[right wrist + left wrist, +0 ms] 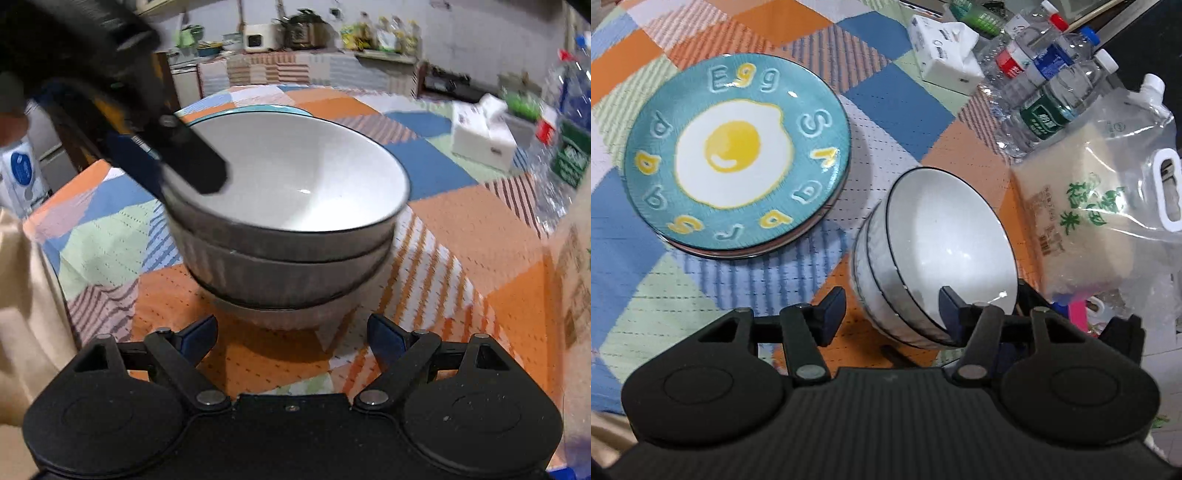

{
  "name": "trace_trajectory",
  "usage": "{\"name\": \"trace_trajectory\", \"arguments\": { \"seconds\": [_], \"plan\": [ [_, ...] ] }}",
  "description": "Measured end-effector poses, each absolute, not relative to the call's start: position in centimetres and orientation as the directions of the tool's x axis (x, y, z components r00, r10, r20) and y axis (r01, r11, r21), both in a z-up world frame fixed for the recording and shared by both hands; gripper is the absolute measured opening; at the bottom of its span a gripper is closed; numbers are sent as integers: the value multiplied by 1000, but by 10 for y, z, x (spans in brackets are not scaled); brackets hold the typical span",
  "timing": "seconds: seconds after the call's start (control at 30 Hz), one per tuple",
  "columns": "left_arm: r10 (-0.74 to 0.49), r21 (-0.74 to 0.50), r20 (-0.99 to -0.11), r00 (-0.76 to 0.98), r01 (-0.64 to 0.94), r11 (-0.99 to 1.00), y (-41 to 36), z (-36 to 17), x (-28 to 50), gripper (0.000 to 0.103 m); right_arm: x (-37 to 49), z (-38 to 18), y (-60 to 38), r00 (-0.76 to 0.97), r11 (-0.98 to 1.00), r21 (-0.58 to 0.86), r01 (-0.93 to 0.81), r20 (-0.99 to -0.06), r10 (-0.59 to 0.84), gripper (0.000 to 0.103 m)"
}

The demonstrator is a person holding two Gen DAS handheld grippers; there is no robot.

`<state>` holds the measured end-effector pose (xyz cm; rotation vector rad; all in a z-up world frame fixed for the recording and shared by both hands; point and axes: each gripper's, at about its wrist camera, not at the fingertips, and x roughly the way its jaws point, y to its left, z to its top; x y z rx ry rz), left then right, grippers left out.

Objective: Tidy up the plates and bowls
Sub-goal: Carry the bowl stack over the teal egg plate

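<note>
A stack of three white bowls (945,236) (295,184) with dark rims sits on the patchwork tablecloth, the top bowl tilted. My left gripper (891,310) (177,173) straddles the near rim of the stack. One finger is inside the top bowl and the other outside, and the outer pad stands clear of the wall, so it is open. My right gripper (291,332) is open just in front of the stack's base with nothing between its fingers. A teal fried-egg plate (735,155) (251,109) tops a low pile of plates to the left of the bowls.
A bag of rice (1100,206) lies right of the bowls. Several water bottles (1045,85) and a white tissue box (945,51) (484,136) stand behind it. The table's edge and a beige cloth (22,332) are at the left in the right wrist view.
</note>
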<state>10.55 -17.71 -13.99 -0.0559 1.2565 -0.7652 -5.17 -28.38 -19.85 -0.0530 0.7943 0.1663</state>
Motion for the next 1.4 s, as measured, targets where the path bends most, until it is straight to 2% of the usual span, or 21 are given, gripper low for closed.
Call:
{"name": "trace_trajectory", "arguments": {
  "seconds": [0.2,0.3,0.43,0.63,0.77,0.9,1.4],
  "plan": [
    [-546,-406,-828,131,533,743,-182,-140,102,49,-52,-201,-280,727,988,2,-157,-677,116,92],
    [-544,-397,-825,151,530,749,-182,-143,101,48,-46,-203,-282,736,988,1,-153,-667,114,98],
    [-529,-379,-834,159,532,757,-183,-150,100,43,-37,-205,-280,747,989,-29,-145,-659,90,99],
    [-545,-424,-828,134,487,764,-181,-160,108,44,-33,-202,-286,747,988,45,-145,-650,140,101],
    [-538,-424,-831,137,469,775,-183,-168,110,41,-34,-203,-288,756,987,51,-152,-637,150,101],
    [-558,-458,-820,124,442,771,-183,-177,115,42,-33,-203,-290,758,986,54,-157,-633,155,101],
    [-538,-417,-836,105,516,748,-173,-158,104,42,-48,-197,-279,767,983,45,-177,-620,166,100]
  ]
}}
